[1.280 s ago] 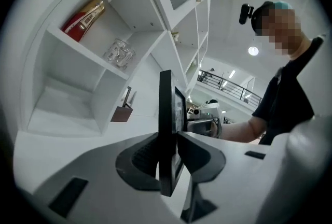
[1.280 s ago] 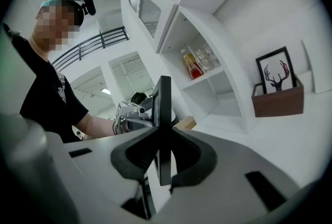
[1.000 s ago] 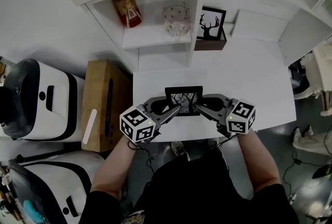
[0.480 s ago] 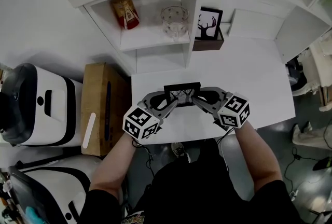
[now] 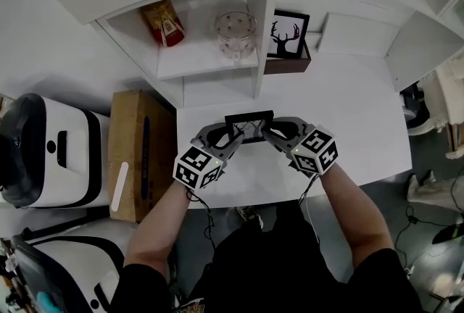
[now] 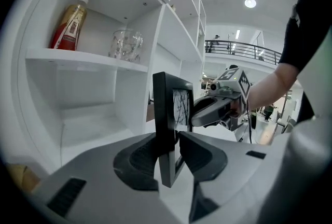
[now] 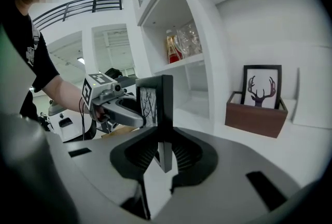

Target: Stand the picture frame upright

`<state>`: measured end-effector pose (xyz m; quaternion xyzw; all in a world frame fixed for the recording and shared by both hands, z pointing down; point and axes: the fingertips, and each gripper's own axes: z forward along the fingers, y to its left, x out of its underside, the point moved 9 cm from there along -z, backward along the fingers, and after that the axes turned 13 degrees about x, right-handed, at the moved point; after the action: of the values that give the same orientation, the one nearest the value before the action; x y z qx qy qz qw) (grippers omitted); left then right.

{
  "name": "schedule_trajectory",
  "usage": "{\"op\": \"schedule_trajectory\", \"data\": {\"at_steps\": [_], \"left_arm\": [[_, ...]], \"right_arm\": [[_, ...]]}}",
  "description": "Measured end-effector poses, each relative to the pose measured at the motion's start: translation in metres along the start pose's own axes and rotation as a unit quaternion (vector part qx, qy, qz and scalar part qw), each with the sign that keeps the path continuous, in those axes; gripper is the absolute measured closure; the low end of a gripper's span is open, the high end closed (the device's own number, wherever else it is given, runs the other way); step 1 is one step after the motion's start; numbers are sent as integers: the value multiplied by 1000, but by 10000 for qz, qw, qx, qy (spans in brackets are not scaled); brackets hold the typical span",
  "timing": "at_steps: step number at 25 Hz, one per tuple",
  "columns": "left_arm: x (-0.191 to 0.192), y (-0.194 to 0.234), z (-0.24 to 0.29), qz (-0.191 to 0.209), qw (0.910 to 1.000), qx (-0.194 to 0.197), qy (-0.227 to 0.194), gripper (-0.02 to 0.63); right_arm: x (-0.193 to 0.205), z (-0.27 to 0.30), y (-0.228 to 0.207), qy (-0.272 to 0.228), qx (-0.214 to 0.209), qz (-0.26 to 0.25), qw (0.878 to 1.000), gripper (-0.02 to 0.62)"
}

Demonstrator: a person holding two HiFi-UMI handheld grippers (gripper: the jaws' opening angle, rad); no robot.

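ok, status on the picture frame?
Left claw clamped on picture frame, left edge. Right claw on right edge, jaws just been opening. Frame upright, contact with table unclear. Nothing in the way.

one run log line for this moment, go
picture frame: upright | left gripper: shut on its left edge | right gripper: on its right edge, jaws just been opening

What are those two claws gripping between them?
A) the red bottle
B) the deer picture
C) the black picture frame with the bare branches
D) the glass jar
C: the left claw and the right claw each have a side edge of the black picture frame between their jaws, and it stands upright. The right claw's jaws have just been opening a little, with the frame between them.
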<state>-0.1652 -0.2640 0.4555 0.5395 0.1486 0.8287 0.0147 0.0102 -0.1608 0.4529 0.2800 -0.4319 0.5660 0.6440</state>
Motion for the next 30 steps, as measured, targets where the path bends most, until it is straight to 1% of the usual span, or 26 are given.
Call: {"op": "schedule_trajectory", "data": {"at_steps": [16,27,30], "left_arm": [[15,61,42,-231,9987,-385,238,476],[24,91,62,-381,9977,-469,292,468],[25,96,65,-405,9975,-469,328,465]], "right_arm": [[13,60,-51,383,247,3,9990,517],[17,84,-72,548,376,-139,9977,517],[19,88,-75,562,420,-100,9975,517]]}}
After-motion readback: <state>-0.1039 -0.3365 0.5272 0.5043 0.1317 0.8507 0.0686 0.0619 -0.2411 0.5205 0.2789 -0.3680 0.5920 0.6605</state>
